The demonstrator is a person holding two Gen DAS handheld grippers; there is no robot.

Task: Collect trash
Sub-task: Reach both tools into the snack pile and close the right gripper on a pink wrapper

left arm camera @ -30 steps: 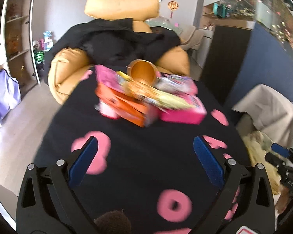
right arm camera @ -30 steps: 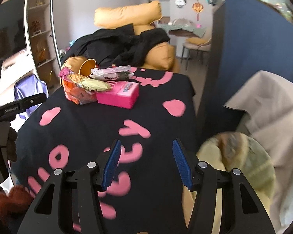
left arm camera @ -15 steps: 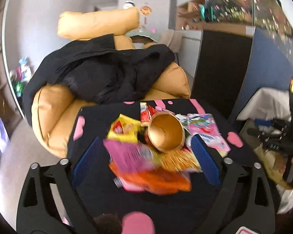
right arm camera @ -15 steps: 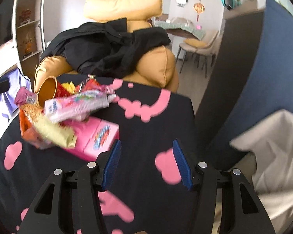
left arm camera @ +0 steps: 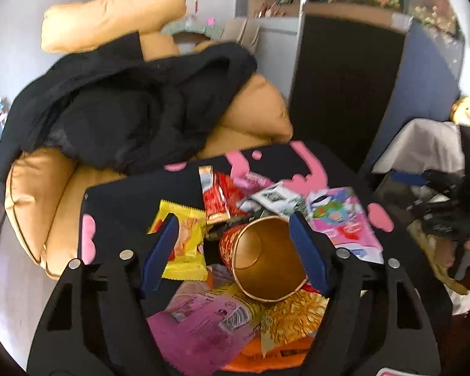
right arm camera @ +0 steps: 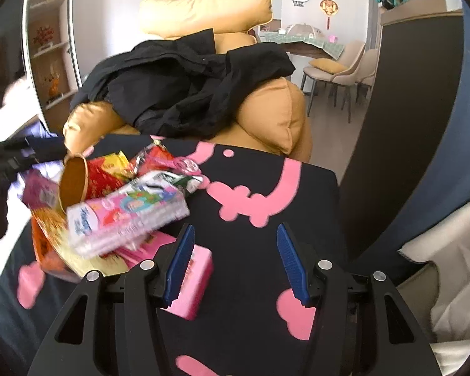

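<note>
A heap of snack wrappers lies on a black table with pink shapes (right arm camera: 266,250). A gold-lined paper cup (left arm camera: 266,266) lies on its side on the heap, mouth toward me. My left gripper (left arm camera: 235,250) is open, its blue pads either side of the cup, not touching it. A yellow wrapper (left arm camera: 185,244), a red wrapper (left arm camera: 216,197) and a pink packet (left arm camera: 341,219) lie around the cup. My right gripper (right arm camera: 235,263) is open and empty over the table; its left pad is over a pink box (right arm camera: 194,282). The cup (right arm camera: 75,181) and pink packet (right arm camera: 125,219) show left of it.
An orange sofa (right arm camera: 275,116) with a black coat (right arm camera: 188,94) stands behind the table. A dark blue partition (right arm camera: 423,125) and pale cloth (right arm camera: 448,288) are to the right. Shelves (right arm camera: 47,56) stand at the left. The other gripper and hand show in the left wrist view (left arm camera: 448,206).
Both grippers have moved forward toward the heap. The left gripper now has the cup between its open pads. The right gripper has come up to the pink box.
</note>
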